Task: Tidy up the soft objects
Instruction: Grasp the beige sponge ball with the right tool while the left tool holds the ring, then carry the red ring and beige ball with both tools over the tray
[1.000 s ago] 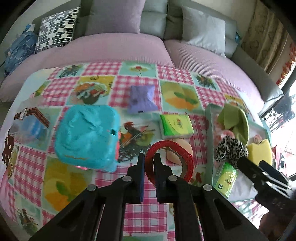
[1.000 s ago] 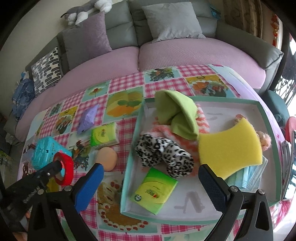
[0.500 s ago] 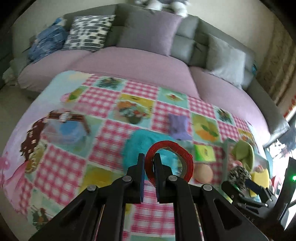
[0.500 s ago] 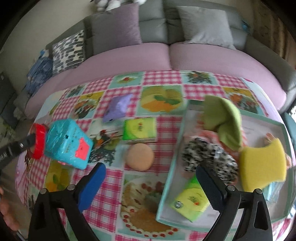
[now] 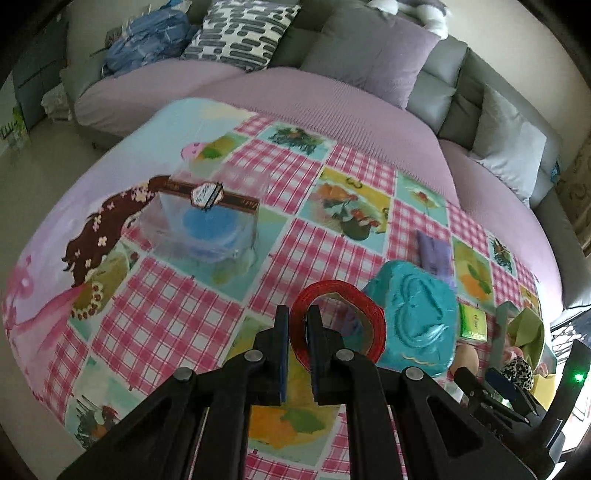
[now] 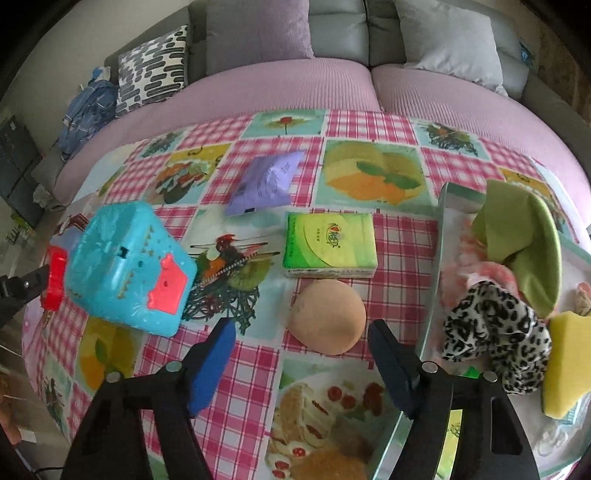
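Note:
My left gripper (image 5: 297, 325) is shut on a red tape roll (image 5: 341, 317) and holds it above the left part of the table; the roll also shows at the left edge of the right wrist view (image 6: 55, 280). My right gripper (image 6: 301, 354) is open and empty, just in front of a beige round sponge (image 6: 328, 317). A green tissue pack (image 6: 330, 243) and a purple packet (image 6: 264, 182) lie beyond it. The tray (image 6: 441, 229) at right holds a green cloth (image 6: 524, 236), a leopard scrunchie (image 6: 495, 332) and a yellow sponge (image 6: 569, 369).
A turquoise toy box (image 6: 129, 262) lies at the table's left, near the tape roll. A clear plastic box (image 5: 205, 225) with a blue item inside stands at the far left of the table. A sofa with cushions (image 6: 258, 33) curves behind the table.
My left gripper has carried the tape roll further left, toward the clear box. My right gripper has moved left from over the tray to in front of the beige sponge.

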